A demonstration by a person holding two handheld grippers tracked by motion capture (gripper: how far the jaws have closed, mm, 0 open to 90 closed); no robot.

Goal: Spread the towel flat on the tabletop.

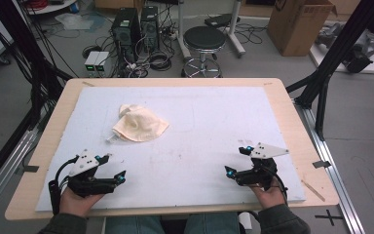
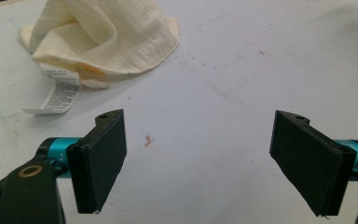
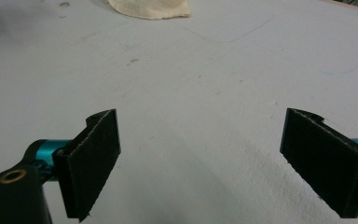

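Note:
A crumpled cream cloth (image 1: 139,124) lies on the white mat (image 1: 214,122), left of centre; its white care label (image 2: 55,95) sticks out at its near side. In the left gripper view the cloth (image 2: 103,35) sits ahead and to the left of the jaws. My left gripper (image 1: 115,168) rests near the front left of the mat, open, nothing between its jaws (image 2: 198,163). My right gripper (image 1: 237,162) rests at the front right, open and empty (image 3: 200,163). The cloth's edge (image 3: 151,8) shows far ahead in the right gripper view.
The mat covers a wooden table (image 1: 292,122). Beyond the table's far edge stand a black stool (image 1: 204,41), computer towers (image 1: 135,29) with cables, and a cardboard box (image 1: 299,24). Black frame posts (image 1: 338,48) rise at both sides.

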